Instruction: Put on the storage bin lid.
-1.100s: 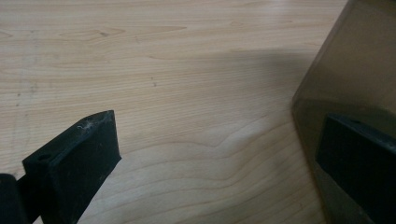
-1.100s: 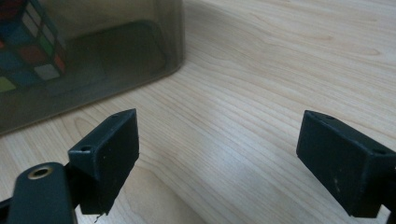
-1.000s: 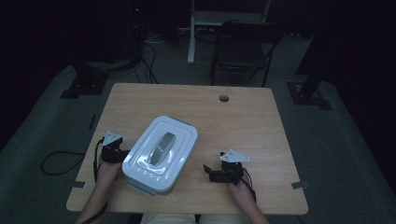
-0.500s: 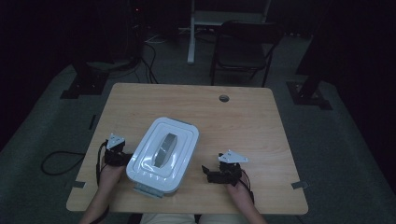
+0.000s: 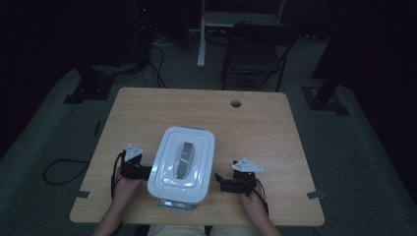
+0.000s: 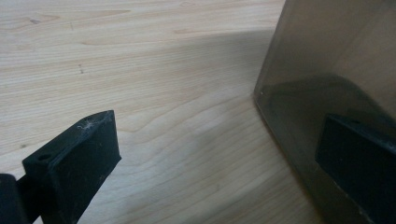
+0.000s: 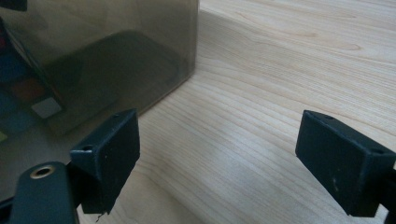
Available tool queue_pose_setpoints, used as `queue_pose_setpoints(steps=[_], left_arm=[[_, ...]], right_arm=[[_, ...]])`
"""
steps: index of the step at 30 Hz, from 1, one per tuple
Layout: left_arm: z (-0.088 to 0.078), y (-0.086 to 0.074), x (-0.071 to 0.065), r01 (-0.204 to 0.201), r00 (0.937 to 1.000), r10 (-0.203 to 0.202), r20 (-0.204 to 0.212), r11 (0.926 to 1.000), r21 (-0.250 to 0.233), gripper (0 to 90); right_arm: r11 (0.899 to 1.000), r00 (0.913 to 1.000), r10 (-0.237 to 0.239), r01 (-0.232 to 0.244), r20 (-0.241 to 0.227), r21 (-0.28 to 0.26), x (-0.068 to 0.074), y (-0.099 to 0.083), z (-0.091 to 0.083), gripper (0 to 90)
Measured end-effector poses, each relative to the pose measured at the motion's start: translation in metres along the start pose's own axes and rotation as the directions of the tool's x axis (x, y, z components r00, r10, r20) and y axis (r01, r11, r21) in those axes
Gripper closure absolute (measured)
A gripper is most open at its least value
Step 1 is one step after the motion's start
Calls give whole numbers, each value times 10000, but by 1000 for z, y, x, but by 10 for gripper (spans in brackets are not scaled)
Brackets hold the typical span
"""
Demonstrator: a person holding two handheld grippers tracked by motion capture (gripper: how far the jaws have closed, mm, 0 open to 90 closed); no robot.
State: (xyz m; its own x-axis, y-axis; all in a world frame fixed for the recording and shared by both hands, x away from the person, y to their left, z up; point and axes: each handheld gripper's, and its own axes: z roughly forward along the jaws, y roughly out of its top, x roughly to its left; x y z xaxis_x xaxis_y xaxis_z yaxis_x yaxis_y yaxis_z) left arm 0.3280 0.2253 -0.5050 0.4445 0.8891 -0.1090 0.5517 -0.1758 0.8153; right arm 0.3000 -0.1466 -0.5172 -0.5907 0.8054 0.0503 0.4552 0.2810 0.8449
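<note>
White-lidded storage box [image 5: 182,164] with grey handle sits on the wooden table [image 5: 265,128], lower centre of the high view. Left gripper [image 5: 142,171] at its left wall, jaws spread, one jaw close against the smoky wall, nothing gripped. Right gripper [image 5: 222,182] just right of the box, jaws released, bare tabletop between them.

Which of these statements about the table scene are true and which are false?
1. The storage box has its white lid on. True.
2. The box stands between the left gripper and the right gripper. True.
3. The right gripper is clamped on the box. False: its jaws stand open, with bare table between them.
4. A mug stands on the table. False: the box is the one loose thing on it.
</note>
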Motion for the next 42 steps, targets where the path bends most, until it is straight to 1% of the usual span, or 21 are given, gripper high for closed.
queue_pose_setpoints(steps=[2,5,8,9,13,15,17,18,19,23,25,27,29,32,36,37,40,42], left_arm=[[1,0,-2,26,10000,-27,22,10000,41,6],[2,1,-8,72,10000,-71,-36,9996,260,6],[2,1,-13,-37,10000,41,-74,9990,442,6],[2,2,-15,-136,9999,141,-91,9986,514,6],[2,1,-22,-377,9993,380,-25,9973,635,6],[3,1,-26,-496,9987,490,101,9965,678,6],[3,2,-31,-651,9978,639,196,9953,712,6],[3,2,-33,-735,9972,722,198,9946,738,6],[4,3,-35,-777,9968,762,233,9942,743,6],[5,5,-41,-845,9956,810,468,9934,781,6],[6,6,-44,-946,9945,905,536,9923,797,6],[7,7,-49,-1119,9921,1065,661,9902,841,7],[8,7,-53,-1254,9898,1184,788,9880,899,6],[8,7,-60,-1412,9864,1322,973,9856,928,6],[8,8,-69,-1599,9822,1493,1136,9829,909,7],[9,8,-71,-1614,9813,1498,1212,9826,920,7],[11,6,-75,-1378,9808,1228,1513,9861,930,7],[12,5,-77,-1431,9789,1281,1594,9859,863,7]], right_arm=[[9999,10000,71,-71,29,-79,-1,0,-1,136],[9999,9999,106,-106,53,-105,-4,0,-2,136],[9999,9999,104,-104,78,-41,-5,0,-3,137],[10000,10000,95,-94,21,-20,-6,0,-3,137],[10000,10000,-70,70,15,54,-4,0,-4,136],[10000,10000,-87,87,10,24,-3,-1,-4,136],[10000,9999,-45,45,-93,10,-4,-2,-4,136],[10000,9999,-70,70,-74,24,-4,-1,-5,141],[9999,9999,-112,112,113,19,-4,-1,-5,140],[9999,9997,137,-136,189,-29,-11,-2,-9,141],[9999,9998,144,-144,149,55,-14,-3,-12,142],[9998,9999,149,-149,57,89,-16,-6,-16,143],[9993,9998,217,-218,10,301,-19,-10,-19,142],[9992,9999,136,-140,100,374,-22,-13,-26,142],[9990,9994,249,-258,241,370,-26,-15,-33,143],[9991,9991,276,-286,313,325,-28,-15,-35,145],[9988,9978,380,-395,537,281,-32,-15,-37,148],[9982,9970,511,-527,581,269,-36,-15,-38,149]])
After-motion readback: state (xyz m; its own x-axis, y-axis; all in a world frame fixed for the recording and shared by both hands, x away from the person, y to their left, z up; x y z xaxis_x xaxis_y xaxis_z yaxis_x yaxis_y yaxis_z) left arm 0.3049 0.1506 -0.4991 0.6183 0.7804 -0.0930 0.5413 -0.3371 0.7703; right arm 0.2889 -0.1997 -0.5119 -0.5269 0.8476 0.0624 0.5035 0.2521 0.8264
